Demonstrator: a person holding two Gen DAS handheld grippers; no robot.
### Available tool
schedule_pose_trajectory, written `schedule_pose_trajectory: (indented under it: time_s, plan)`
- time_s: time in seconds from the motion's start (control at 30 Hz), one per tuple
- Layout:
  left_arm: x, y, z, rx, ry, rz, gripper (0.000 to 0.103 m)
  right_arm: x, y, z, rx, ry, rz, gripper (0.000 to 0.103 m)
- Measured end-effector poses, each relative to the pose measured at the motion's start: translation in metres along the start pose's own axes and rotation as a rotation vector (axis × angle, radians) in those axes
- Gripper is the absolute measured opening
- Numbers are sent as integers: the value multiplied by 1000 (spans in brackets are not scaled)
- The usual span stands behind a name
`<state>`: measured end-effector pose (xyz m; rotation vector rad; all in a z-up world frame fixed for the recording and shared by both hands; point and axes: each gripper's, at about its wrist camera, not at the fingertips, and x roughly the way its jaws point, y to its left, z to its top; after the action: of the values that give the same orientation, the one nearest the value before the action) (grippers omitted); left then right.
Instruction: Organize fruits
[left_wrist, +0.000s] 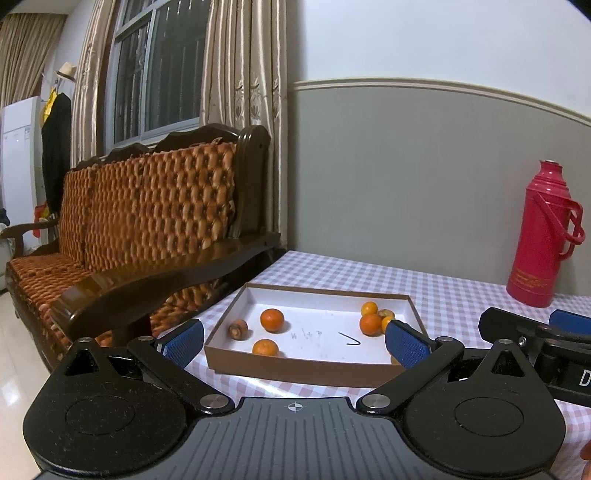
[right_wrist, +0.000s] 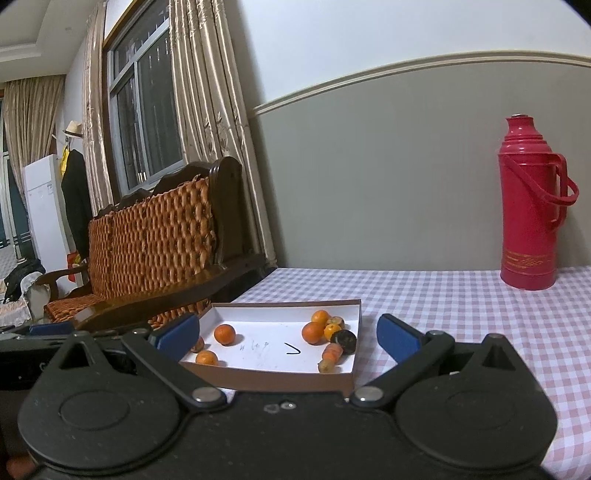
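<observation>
The fruits sit in a shallow box (right_wrist: 352, 373) on the checkered tabletop (right_wrist: 461, 317), in two groups: three at its left end (right_wrist: 224, 334) and a tighter cluster at its right end (right_wrist: 325, 332), perhaps sorted. The left claw (left_wrist: 295, 341) and right claw (right_wrist: 288, 338) hang before the box, both spread wide and holding nothing, probably ready to pick a fruit.

fruit (left_wrist: 386, 324) at box's right end partly behind left claw's finger (left_wrist: 406, 347), scribbles (right_wrist: 255, 347) illegible
</observation>
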<state>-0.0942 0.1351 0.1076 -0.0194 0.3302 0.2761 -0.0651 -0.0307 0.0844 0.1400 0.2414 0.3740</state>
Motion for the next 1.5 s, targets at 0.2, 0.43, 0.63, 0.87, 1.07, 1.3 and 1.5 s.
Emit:
schedule_pose_trajectory:
  time_s: [0.2, 0.43, 0.63, 0.87, 1.07, 1.3, 1.5]
  plan:
    - [1, -1, -1, 1, 2, -2, 103, 0, 1, 0, 3, 2, -1, 97]
    - [1, -2, -1, 1, 1, -2, 103, 1, 0, -1, 1, 4, -4, 97]
    - [2, -3, -2, -1, 2, -1, 103, 3, 1, -2, 1, 9, 1, 97]
    - [4, -3, -3, -4, 5, -3, 103, 3, 1, -2, 2, 11, 1, 97]
    - [5, -4, -3, -8, 8, -4, 103, 4, 2, -3, 1, 14, 0, 97]
    - [7, -2, -5, -8, 7, -1, 103, 9, 0, -3, -1, 17, -17, 97]
    - [7, 1, -5, -17, 4, 0, 103, 11, -1, -3, -9, 19, -37, 97]
